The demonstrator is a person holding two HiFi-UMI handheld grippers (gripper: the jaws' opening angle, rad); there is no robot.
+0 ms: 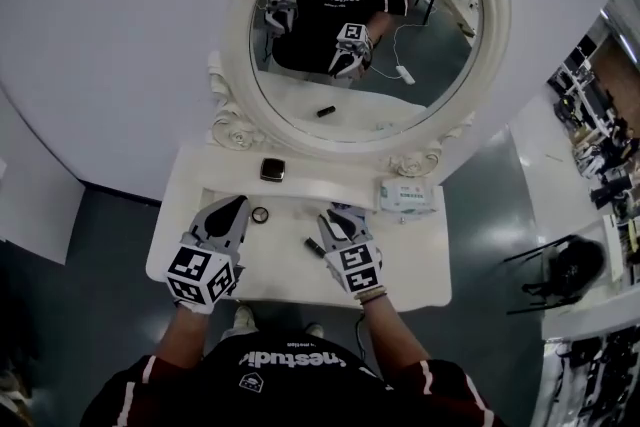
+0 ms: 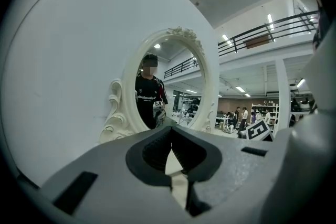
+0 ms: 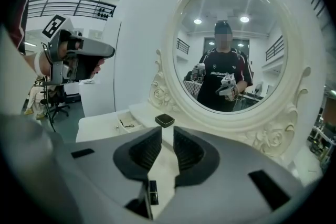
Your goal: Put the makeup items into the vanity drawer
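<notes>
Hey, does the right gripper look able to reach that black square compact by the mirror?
Probably yes. The compact sits in the open ahead of the right gripper, with nothing standing between them; its empty jaws may need opening wider.

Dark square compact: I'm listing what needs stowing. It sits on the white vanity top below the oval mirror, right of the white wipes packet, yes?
No. The head view shows the dark square compact left of the white wipes packet; it does sit on the vanity top below the oval mirror.
</notes>
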